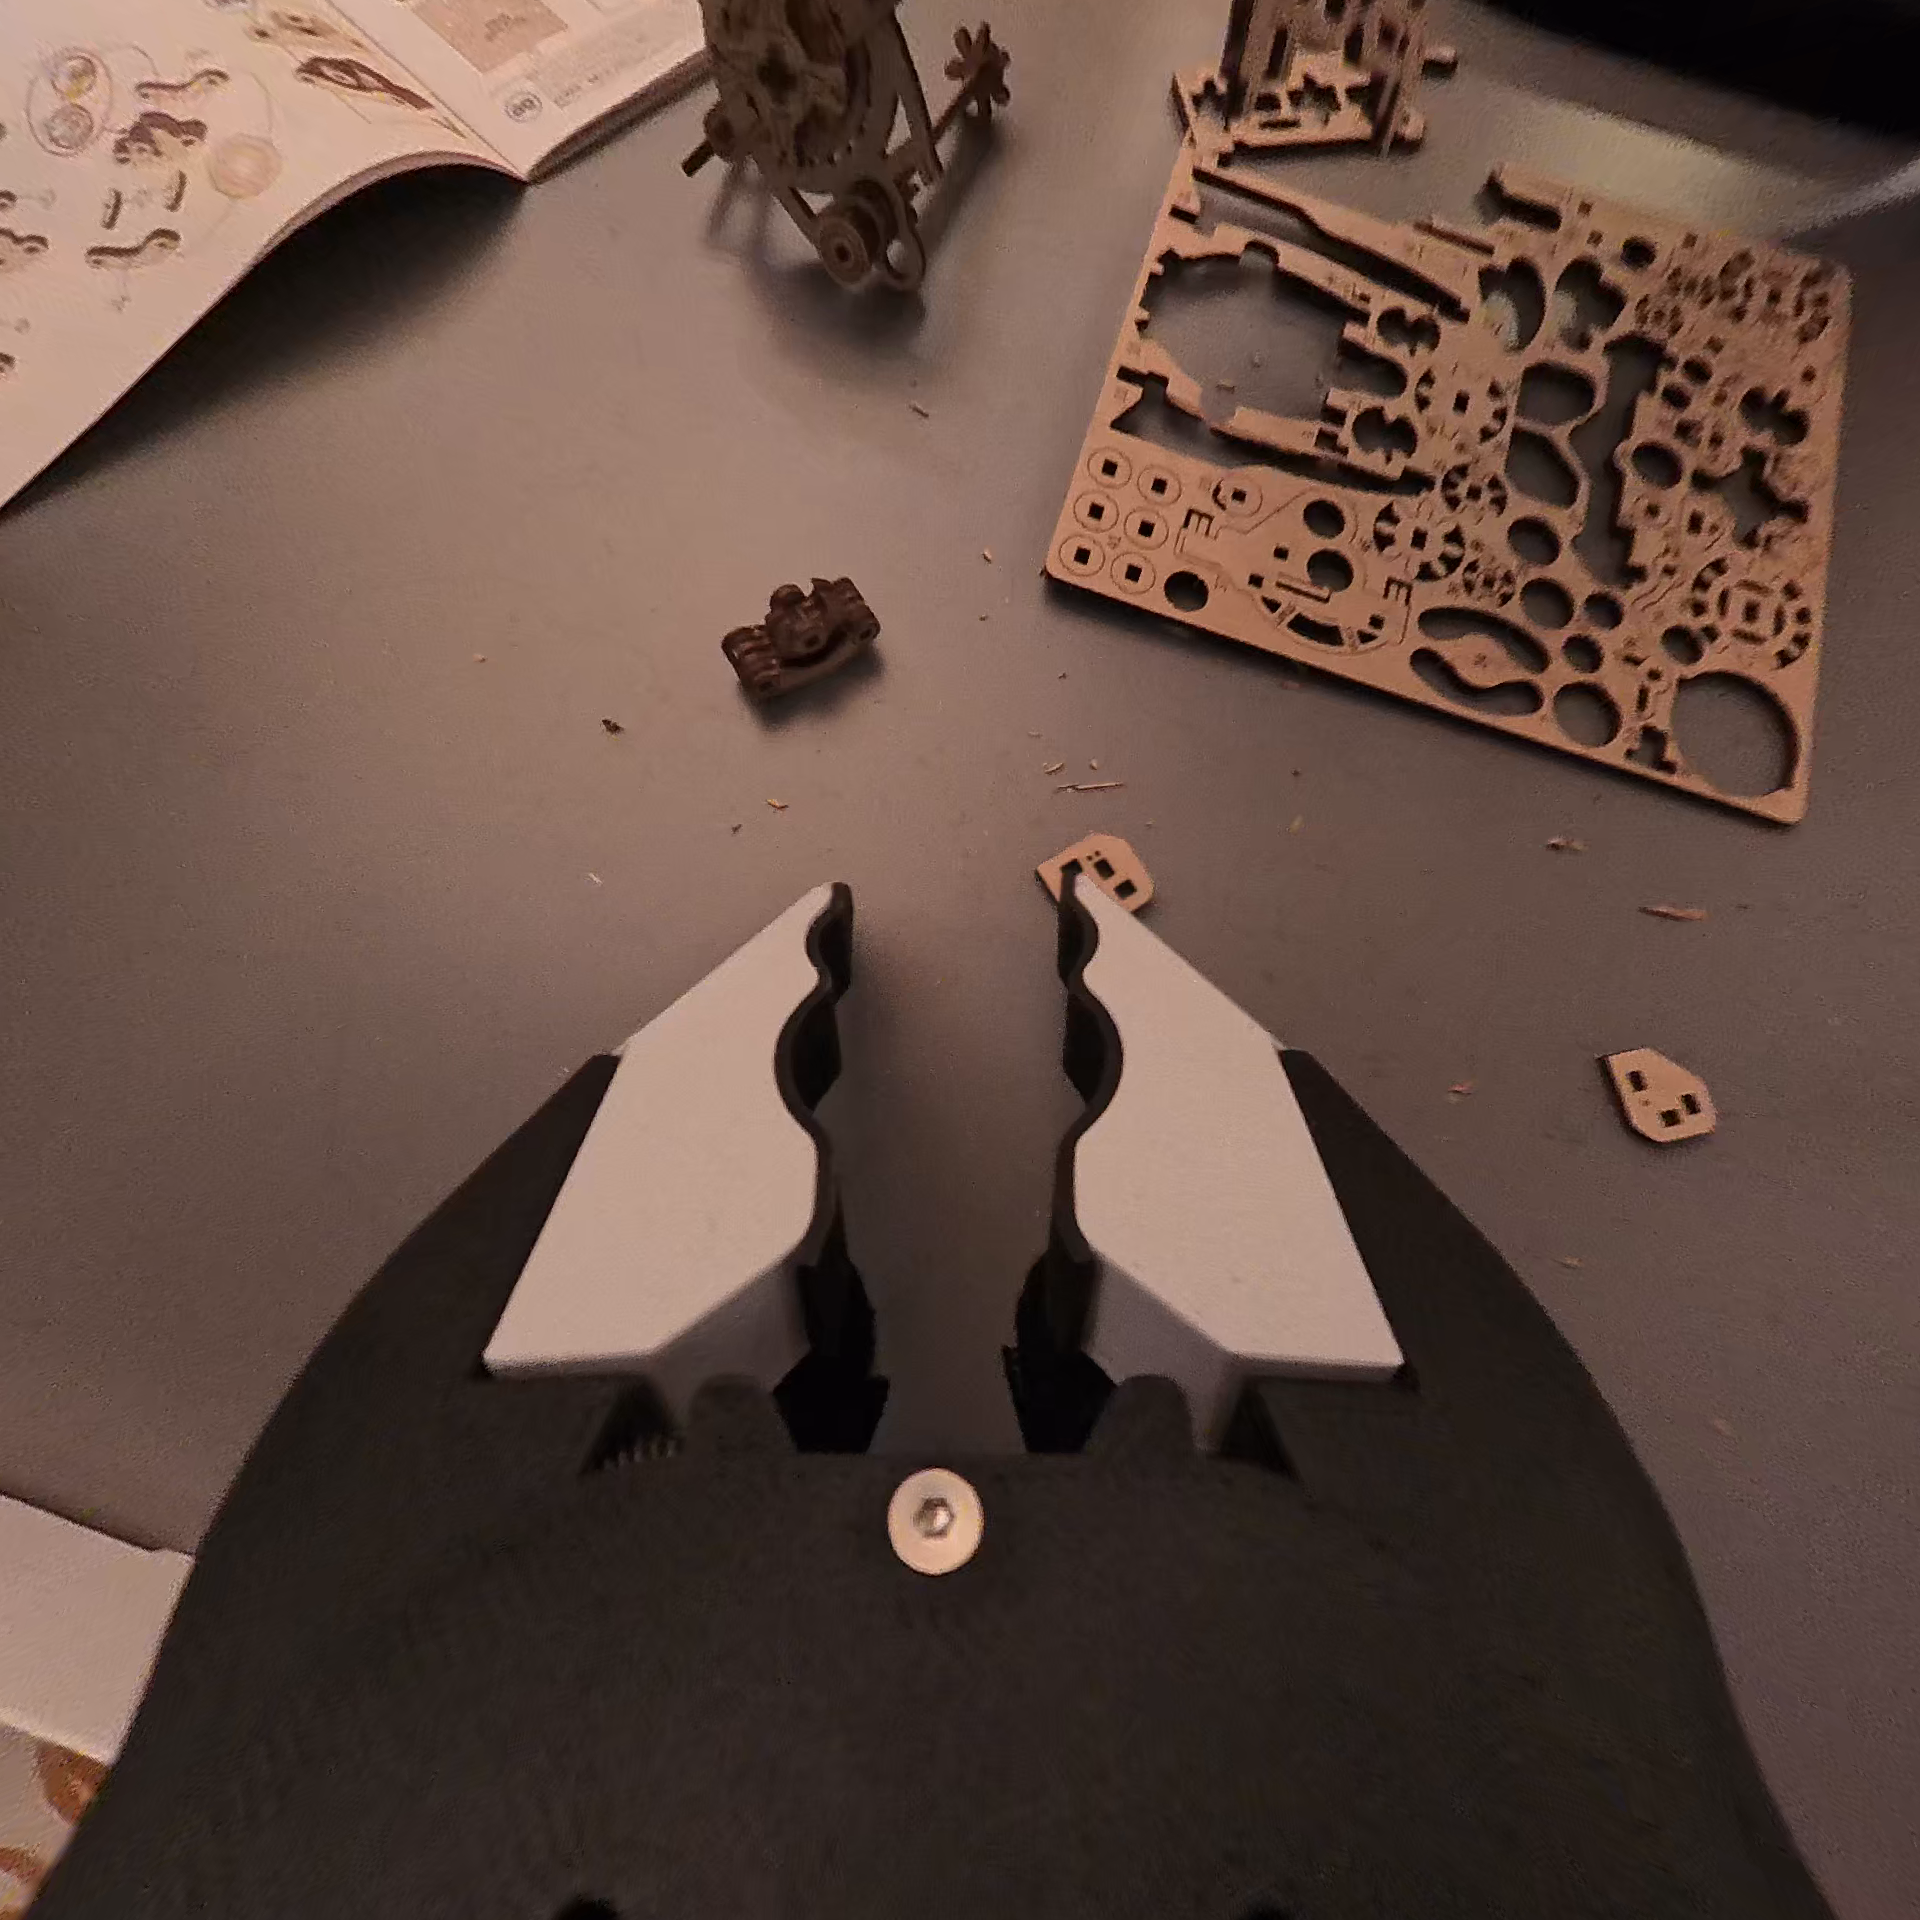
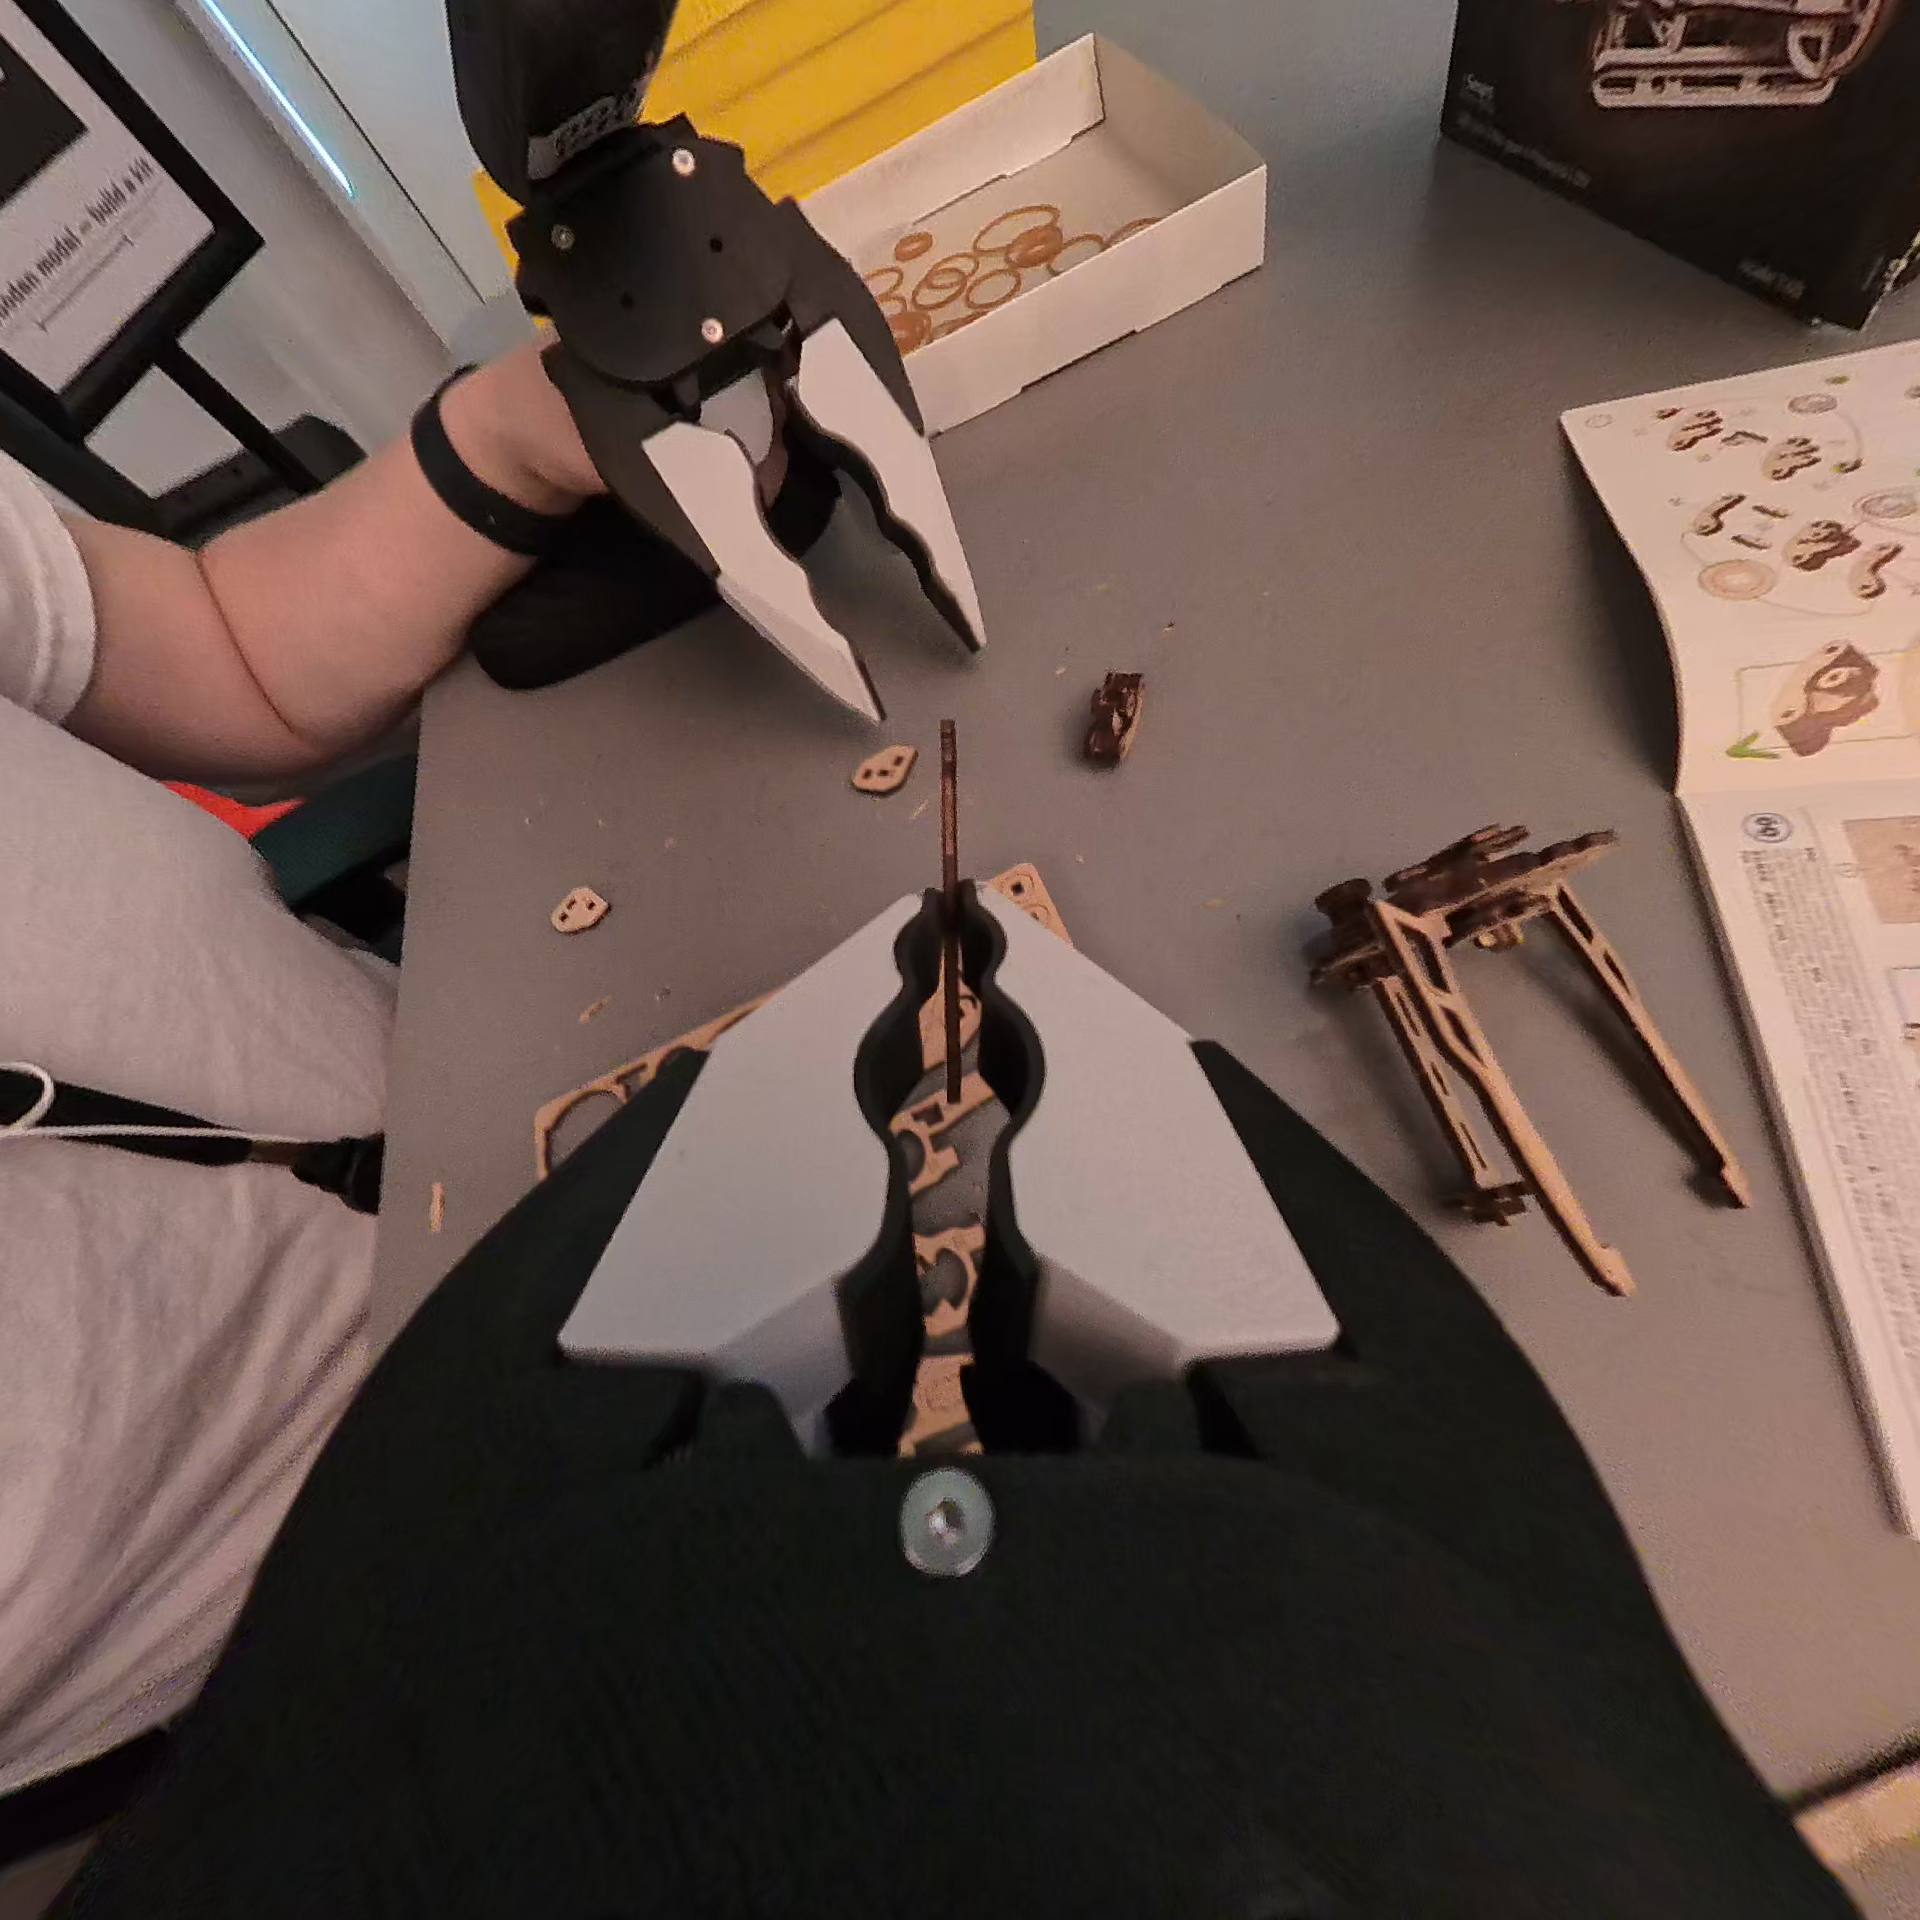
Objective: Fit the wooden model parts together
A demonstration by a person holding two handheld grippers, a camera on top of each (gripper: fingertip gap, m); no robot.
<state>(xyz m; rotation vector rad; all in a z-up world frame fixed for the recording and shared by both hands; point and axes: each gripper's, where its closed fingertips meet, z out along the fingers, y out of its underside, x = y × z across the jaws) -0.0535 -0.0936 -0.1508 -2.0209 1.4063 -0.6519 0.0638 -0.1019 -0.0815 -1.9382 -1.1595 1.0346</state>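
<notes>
In the left wrist view we see our left gripper [image 1: 956, 904] hanging over the grey table [image 1: 416, 831] with its fingers apart and nothing between them. A small flat wooden piece [image 1: 1110, 871] lies just beyond the right fingertip, partly hidden by it, and a second small piece [image 1: 1658, 1097] sits well off to the right. Straight ahead, a little past the tips, rests a small dark wooden subassembly [image 1: 800, 638]. Farther ahead stands the partly built model [image 1: 831, 135], with the open instruction booklet [image 1: 260, 135] to the front left. To the front right lies the punched-out wooden sheet [image 1: 1455, 468].

In the right wrist view we see our right gripper [image 2: 948, 902] clamped on a thin wooden part [image 2: 948, 831] held edge-on, its end sticking out past the fingertips. Under the fingers a wooden sheet [image 2: 940, 1226] shows through the gap. Ahead and to the left, the left gripper [image 2: 925, 675] points down at the table, fingers spread, with a small piece [image 2: 885, 769] just below its tips. The dark subassembly [image 2: 1114, 715] lies ahead, slightly right. To our right the model [image 2: 1496, 1018] rests on the table, beside the booklet [image 2: 1787, 727]. Far ahead is a white box [image 2: 1143, 208] of wooden rings.
</notes>
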